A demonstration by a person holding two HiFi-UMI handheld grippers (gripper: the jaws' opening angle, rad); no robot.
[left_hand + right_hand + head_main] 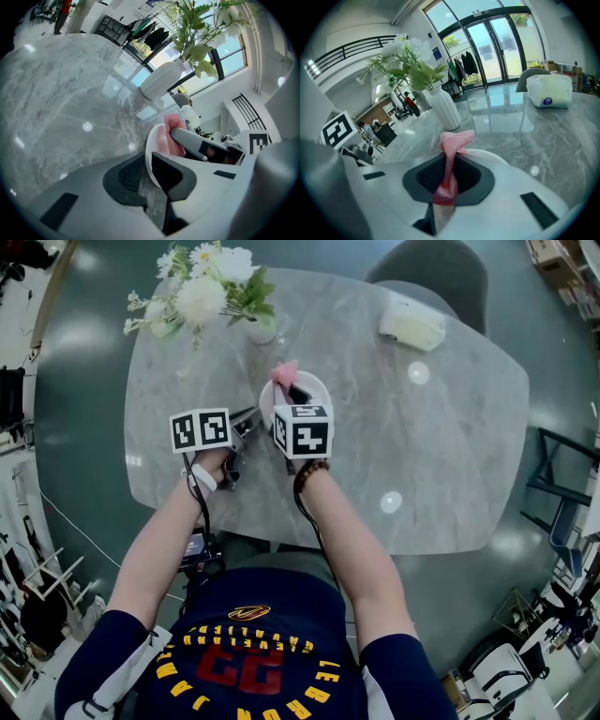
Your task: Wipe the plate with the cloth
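A small white plate (317, 386) lies on the grey marble table (431, 446), just ahead of both hands. My left gripper (251, 416) comes at it from the left; in the left gripper view its jaws (147, 165) are shut on the plate's rim (149, 151). My right gripper (292, 390) hangs over the plate, shut on a twisted pink cloth (451, 159) that sticks up past the jaws (449, 172). The cloth's tip (284, 373) rises at the plate's far left edge. Part of the plate (487, 157) shows behind the right jaws. The plate's middle is hidden by the right gripper.
A white vase (263, 330) with white flowers (202, 292) stands just beyond the plate. A white tissue pack (411, 322) lies at the far right of the table, with a grey chair (441, 266) behind it. The table's near edge runs under my forearms.
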